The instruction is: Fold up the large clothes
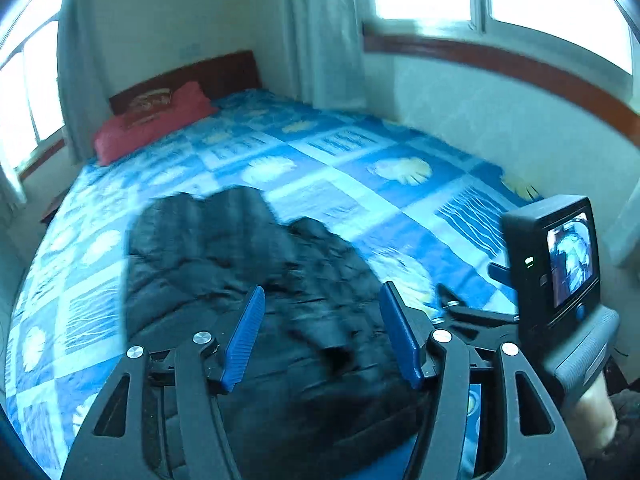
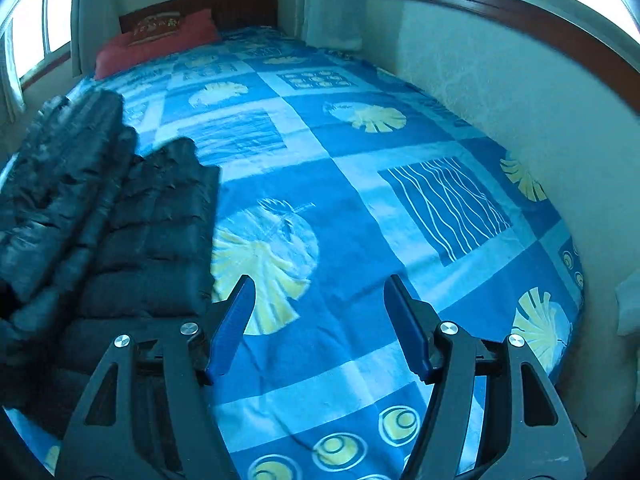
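One jacket (image 1: 224, 264) under left claw (image 1: 322, 334).

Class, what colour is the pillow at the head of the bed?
Red, with a pale printed design; the pillow shows best in the right wrist view.

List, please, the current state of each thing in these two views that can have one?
Black puffer jacket: lying on the bed, partly folded over itself, ungripped.
Left gripper: open above the jacket, holding nothing.
Right gripper: open above the bedsheet, holding nothing.
Red pillow: at the headboard.
Curtain: drawn aside.
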Demonstrator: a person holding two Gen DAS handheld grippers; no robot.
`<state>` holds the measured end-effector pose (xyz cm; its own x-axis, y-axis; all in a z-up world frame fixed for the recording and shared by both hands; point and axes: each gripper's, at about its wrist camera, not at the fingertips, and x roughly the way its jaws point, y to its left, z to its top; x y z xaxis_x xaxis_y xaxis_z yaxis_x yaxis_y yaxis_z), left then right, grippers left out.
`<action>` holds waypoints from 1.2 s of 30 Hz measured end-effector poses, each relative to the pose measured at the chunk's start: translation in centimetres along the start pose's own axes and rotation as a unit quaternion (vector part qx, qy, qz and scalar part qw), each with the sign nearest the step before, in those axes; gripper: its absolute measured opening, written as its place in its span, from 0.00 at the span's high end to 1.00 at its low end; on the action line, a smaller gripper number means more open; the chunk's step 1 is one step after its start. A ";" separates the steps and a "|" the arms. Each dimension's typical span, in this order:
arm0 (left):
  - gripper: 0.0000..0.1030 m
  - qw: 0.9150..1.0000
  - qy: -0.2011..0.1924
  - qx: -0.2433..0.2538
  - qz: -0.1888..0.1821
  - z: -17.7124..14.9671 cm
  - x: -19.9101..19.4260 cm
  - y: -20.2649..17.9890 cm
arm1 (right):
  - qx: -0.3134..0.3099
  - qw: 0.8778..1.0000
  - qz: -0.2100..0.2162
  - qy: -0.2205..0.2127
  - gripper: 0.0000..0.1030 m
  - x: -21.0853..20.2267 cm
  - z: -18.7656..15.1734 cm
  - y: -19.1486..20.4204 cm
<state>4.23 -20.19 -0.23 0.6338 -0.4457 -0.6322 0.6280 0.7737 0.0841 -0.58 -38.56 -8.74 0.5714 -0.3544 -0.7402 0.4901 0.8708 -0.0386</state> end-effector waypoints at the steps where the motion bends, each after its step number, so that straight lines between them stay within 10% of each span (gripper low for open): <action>1: 0.35 1.000 -0.007 -0.009 0.013 -0.2 -0.6 1.2 | -0.001 1.000 0.007 -0.005 0.35 -0.5 0.3 0.4; 8: 0.33 0.986 0.008 -0.090 0.138 -4.1 -0.8 11.6 | -0.007 0.996 0.091 -0.023 0.26 -2.5 3.4 5.7; 15: 0.33 0.976 0.064 -0.167 0.128 -8.6 2.3 16.3 | -0.034 0.987 0.144 0.068 0.11 1.4 3.8 12.0; 17: 0.33 0.975 0.067 -0.180 0.112 -9.2 2.6 16.4 | -0.021 0.981 0.172 0.084 0.24 2.1 3.2 11.7; 18: 0.33 0.975 0.065 -0.185 0.106 -9.3 2.7 16.4 | -0.016 0.975 0.199 0.101 0.54 2.4 3.1 11.6; 21: 0.33 0.977 0.056 -0.190 0.082 -8.9 2.7 16.1 | -0.016 0.977 0.199 0.081 0.77 1.6 3.4 10.7; 27: 0.33 0.984 0.031 -0.175 0.027 -7.5 2.4 13.6 | 0.010 0.987 0.147 0.058 0.82 2.2 3.4 5.6; 36: 0.32 0.986 0.101 -0.133 0.014 -7.6 8.6 9.5 | 0.042 0.982 0.156 0.097 0.80 7.1 0.5 2.5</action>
<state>12.14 -13.25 -10.75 0.5291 -0.3447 -0.7754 0.4535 0.8872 -0.0849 5.05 -39.05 -13.81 0.5694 0.0041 -0.8220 0.3679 0.8930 0.2593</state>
